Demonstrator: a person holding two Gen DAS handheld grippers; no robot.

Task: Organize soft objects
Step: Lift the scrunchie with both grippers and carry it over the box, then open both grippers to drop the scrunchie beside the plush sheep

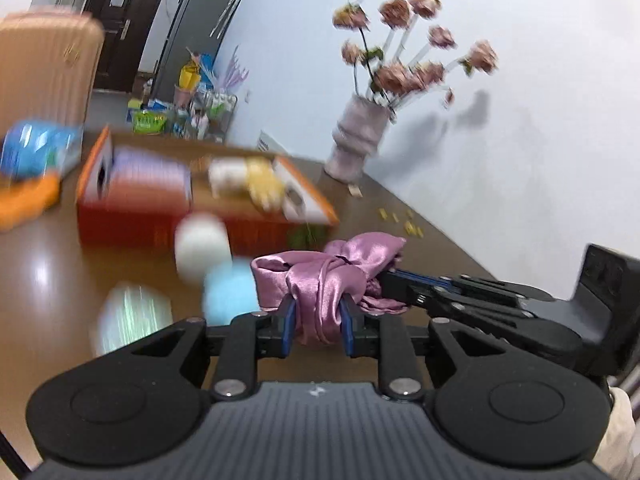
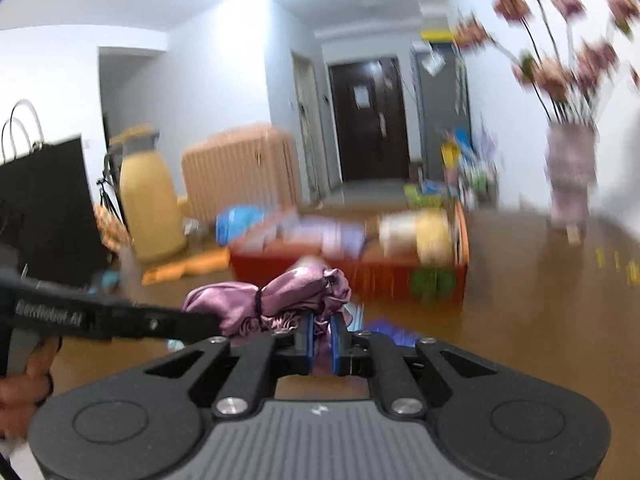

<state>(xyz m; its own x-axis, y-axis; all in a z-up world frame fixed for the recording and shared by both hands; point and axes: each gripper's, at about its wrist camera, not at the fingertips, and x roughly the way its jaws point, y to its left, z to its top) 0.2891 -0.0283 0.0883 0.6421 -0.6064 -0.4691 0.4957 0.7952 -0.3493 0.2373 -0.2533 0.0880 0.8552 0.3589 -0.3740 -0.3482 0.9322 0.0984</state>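
Observation:
A pink satin cloth [image 1: 332, 276], bunched and tied in the middle, hangs above the brown table between both grippers. My left gripper [image 1: 319, 326] is shut on its near part. My right gripper [image 2: 321, 338] is shut on the other end of the cloth [image 2: 280, 296], and it shows in the left wrist view [image 1: 400, 280] coming in from the right. An orange box [image 1: 192, 220] behind holds a purple folded item [image 1: 152, 172] and a white and yellow plush [image 1: 244, 182]. A white ball [image 1: 202, 246] and a light blue ball [image 1: 228, 292] lie in front of the box.
A pale vase with pink flowers [image 1: 356, 140] stands at the far table edge by the wall. A blue pack [image 1: 36, 152] and orange cloth [image 1: 24, 204] lie left. A pale green item [image 1: 132, 316] lies near. Small yellow bits [image 1: 404, 220] lie right. Both views are motion-blurred.

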